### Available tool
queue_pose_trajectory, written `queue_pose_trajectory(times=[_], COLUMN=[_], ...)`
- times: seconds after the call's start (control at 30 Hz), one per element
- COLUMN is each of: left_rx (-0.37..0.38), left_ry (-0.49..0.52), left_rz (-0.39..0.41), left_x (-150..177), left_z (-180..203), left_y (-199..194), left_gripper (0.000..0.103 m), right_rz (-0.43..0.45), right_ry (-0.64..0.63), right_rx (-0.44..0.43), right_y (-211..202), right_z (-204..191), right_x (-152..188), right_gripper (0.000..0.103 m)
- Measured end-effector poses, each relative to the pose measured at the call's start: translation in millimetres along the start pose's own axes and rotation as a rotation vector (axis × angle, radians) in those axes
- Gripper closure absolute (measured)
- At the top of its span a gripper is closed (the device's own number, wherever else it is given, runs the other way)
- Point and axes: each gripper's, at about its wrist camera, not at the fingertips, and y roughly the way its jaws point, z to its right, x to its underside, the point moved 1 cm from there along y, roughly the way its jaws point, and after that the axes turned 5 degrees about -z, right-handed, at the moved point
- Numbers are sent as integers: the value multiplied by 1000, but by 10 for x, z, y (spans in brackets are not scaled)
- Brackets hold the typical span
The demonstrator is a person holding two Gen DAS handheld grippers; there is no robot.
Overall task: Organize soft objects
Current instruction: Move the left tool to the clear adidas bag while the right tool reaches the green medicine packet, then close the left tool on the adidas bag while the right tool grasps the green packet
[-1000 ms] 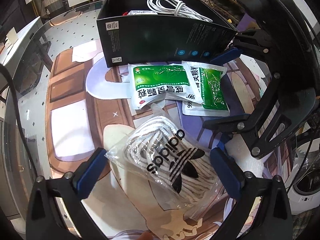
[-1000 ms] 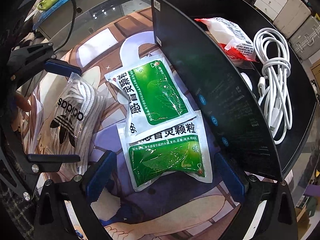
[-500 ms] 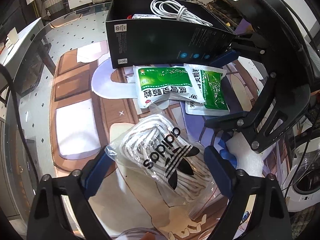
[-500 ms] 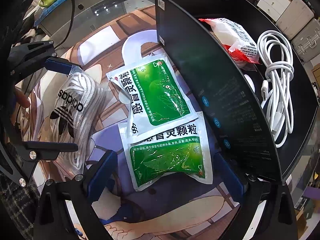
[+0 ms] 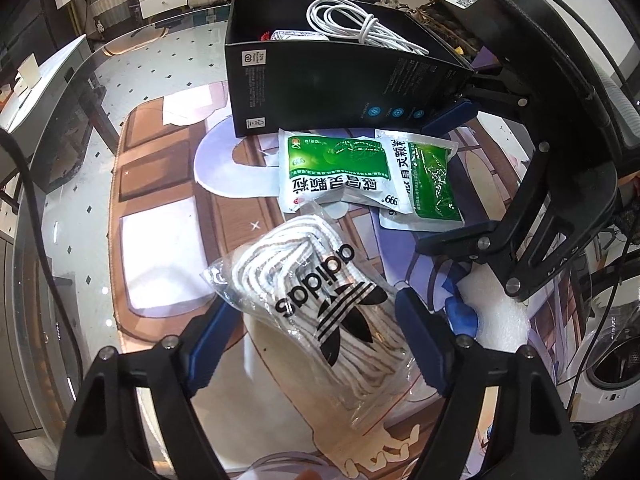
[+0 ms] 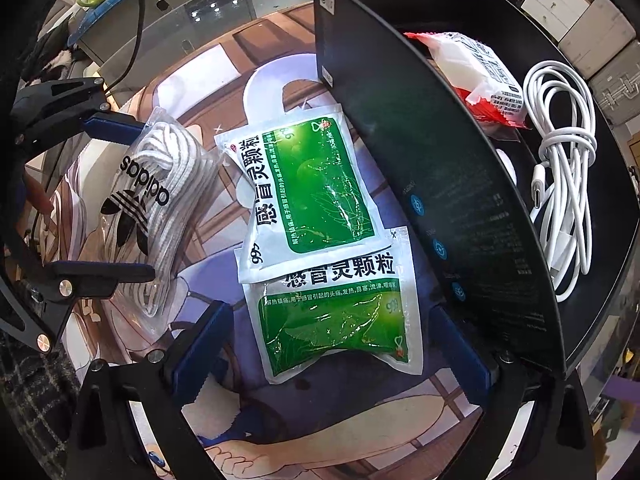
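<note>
We start at the clear bag of white laces, printed with a black trefoil logo, which lies on the illustrated mat in front of the black box. Our left gripper straddles this bag; its blue jaws have just been closing in on the bag's two sides, and we cannot tell whether the pads press the plastic yet. Nearer the box, two green-and-white sachets overlap one another, the upper one lying partly over the lower one, both just beside the box's near wall. Our right gripper hangs over the lower sachet with its jaws spread wide on either side, not touching it. Inside the box we see a coiled white cable and a red-and-white packet. The mat rests on a glass table that extends beyond the box.
</note>
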Motion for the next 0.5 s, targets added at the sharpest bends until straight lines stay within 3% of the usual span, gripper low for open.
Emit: queue_pose_trajectory(times=[0.2,0.5], left_rx=[2,16], left_ry=[-28,-17], left_rz=[7,-1], left_x=[-1,42], left_z=[-84,-38], left_y=[-50,-72], left_gripper=[42,56], right_rz=[11,12], right_ry=[-12,-16], right_rx=[-2,-10], right_y=[-70,-141], right_z=[-99,-226], right_x=[46,84], right_gripper=[18,39])
